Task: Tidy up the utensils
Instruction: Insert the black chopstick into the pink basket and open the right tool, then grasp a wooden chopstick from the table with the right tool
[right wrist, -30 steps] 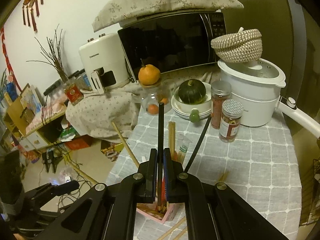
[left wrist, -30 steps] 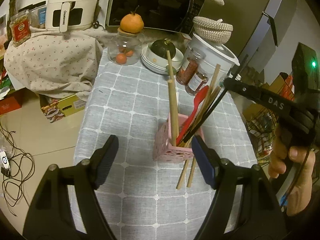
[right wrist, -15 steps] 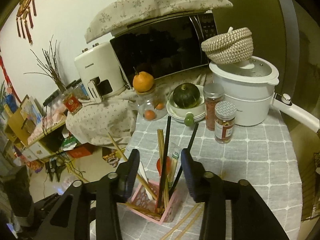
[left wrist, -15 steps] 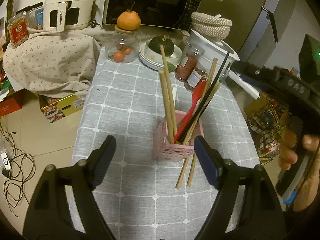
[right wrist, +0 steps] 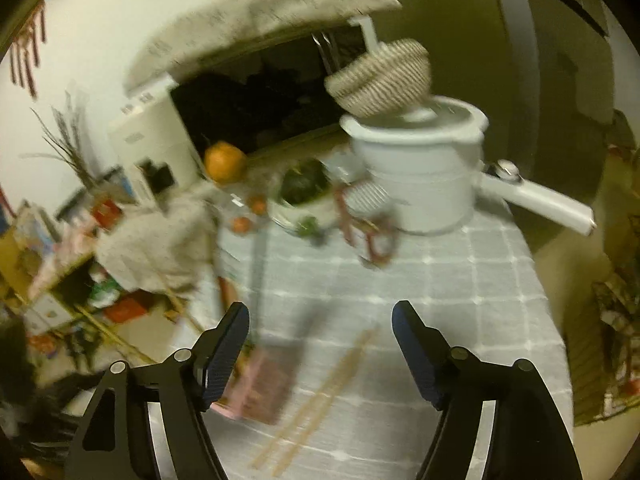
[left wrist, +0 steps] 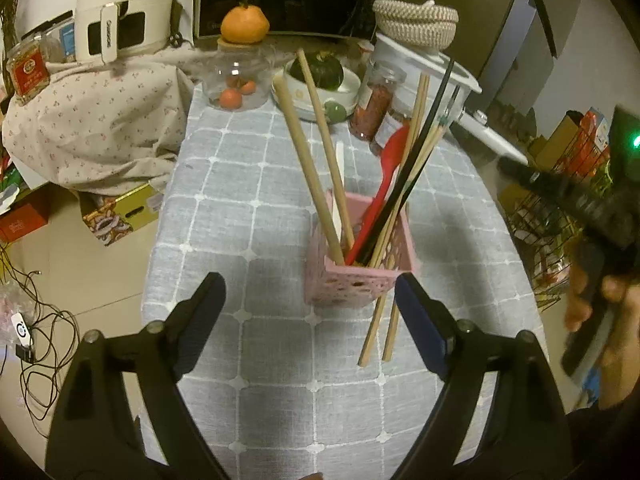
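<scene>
My left gripper (left wrist: 308, 312) has its jaws spread wide and has just been opening more, with nothing between them. Just past them stands the pink basket (left wrist: 360, 280) on the checked tablecloth (left wrist: 224, 200). It already holds wooden chopsticks, black chopsticks (left wrist: 416, 160) and a red spatula (left wrist: 384, 184). My right gripper (right wrist: 320, 344) has just been opening too, and nothing is between its spread jaws. Two chopsticks (right wrist: 320, 392) lie flat on the cloth, past its jaws, just beside the basket. I think most of the job is done. Those two are left to put in.
</scene>
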The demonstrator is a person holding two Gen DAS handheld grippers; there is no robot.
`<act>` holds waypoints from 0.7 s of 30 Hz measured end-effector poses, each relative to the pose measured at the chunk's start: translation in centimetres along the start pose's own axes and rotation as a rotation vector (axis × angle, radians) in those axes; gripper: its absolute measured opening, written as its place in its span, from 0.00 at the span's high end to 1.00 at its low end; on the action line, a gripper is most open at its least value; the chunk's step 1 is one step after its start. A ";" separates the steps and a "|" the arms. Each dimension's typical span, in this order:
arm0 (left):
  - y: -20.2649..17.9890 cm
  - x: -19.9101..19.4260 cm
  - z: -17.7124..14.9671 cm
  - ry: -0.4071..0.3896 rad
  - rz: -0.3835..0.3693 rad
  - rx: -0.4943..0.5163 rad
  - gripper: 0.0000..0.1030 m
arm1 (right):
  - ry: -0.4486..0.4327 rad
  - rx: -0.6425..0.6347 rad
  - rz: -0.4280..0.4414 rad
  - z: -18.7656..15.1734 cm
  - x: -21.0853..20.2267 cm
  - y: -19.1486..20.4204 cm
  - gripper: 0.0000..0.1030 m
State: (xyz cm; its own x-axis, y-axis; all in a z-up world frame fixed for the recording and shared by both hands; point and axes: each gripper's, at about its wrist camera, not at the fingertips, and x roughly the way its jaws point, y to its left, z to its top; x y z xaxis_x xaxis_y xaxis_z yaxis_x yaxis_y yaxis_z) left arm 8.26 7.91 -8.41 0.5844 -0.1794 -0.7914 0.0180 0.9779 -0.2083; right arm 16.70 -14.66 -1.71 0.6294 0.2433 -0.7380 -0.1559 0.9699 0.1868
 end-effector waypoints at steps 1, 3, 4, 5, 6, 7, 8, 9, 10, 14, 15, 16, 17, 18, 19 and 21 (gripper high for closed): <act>0.0 0.3 -0.2 0.010 0.004 0.002 0.16 | 0.011 -0.006 -0.018 -0.6 0.7 -0.3 0.27; -0.1 0.8 -0.4 0.026 0.020 0.010 0.16 | 0.041 -0.017 -0.048 -2.5 2.5 -1.0 0.27; -0.1 1.0 -0.5 0.032 0.030 0.014 0.16 | 0.057 -0.019 -0.053 -3.3 3.3 -1.3 0.27; -0.1 1.1 -0.5 0.034 0.036 0.014 0.16 | 0.075 -0.020 -0.057 -4.1 4.2 -1.5 0.27; 0.0 1.2 -0.5 0.038 0.042 0.014 0.16 | 0.092 -0.022 -0.063 -4.8 5.2 -1.7 0.27; 0.0 1.2 -0.5 0.040 0.046 0.011 0.16 | 0.111 -0.027 -0.073 -5.5 6.2 -1.7 0.27; 0.1 1.3 -0.5 0.043 0.048 0.005 0.16 | 0.125 -0.034 -0.083 -6.1 7.0 -1.7 0.27; 0.2 1.2 -0.4 0.045 0.044 -0.003 0.16 | 0.133 -0.043 -0.090 -6.6 7.7 -1.8 0.27; 0.3 1.2 -0.3 0.046 0.040 -0.007 0.16 | 0.139 -0.054 -0.099 -7.0 8.6 -1.8 0.27; 0.3 0.7 0.0 0.038 0.032 -0.008 0.16 | 0.175 -0.075 -0.116 -8.1 10.7 -1.9 0.27; 0.3 0.7 0.1 0.035 0.033 -0.007 0.16 | 0.183 -0.073 -0.120 -8.3 11.2 -2.0 0.27; 0.3 0.5 0.2 0.031 0.033 -0.006 0.16 | 0.192 -0.067 -0.125 -8.4 11.6 -2.2 0.27; 0.3 0.5 0.2 0.028 0.033 -0.006 0.16 | 0.204 -0.059 -0.130 -8.5 12.2 -2.4 0.27; 0.3 0.4 0.3 0.025 0.033 -0.005 0.16 | 0.216 -0.052 -0.140 -8.6 12.8 -2.5 0.27; 0.3 0.3 0.3 0.023 0.033 -0.005 0.16 | 0.218 -0.046 -0.143 -8.7 13.1 -2.6 0.25; 0.3 0.2 0.4 0.019 0.033 -0.003 0.16 | 0.206 -0.031 -0.137 -8.6 13.4 -2.7 0.22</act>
State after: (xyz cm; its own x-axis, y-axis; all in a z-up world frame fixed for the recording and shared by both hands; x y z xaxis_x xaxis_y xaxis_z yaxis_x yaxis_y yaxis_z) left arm 8.75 8.22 -8.43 0.5689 -0.1490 -0.8088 -0.0039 0.9830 -0.1838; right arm 19.02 -14.02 -17.69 0.4783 0.1014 -0.8723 -0.1049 0.9928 0.0579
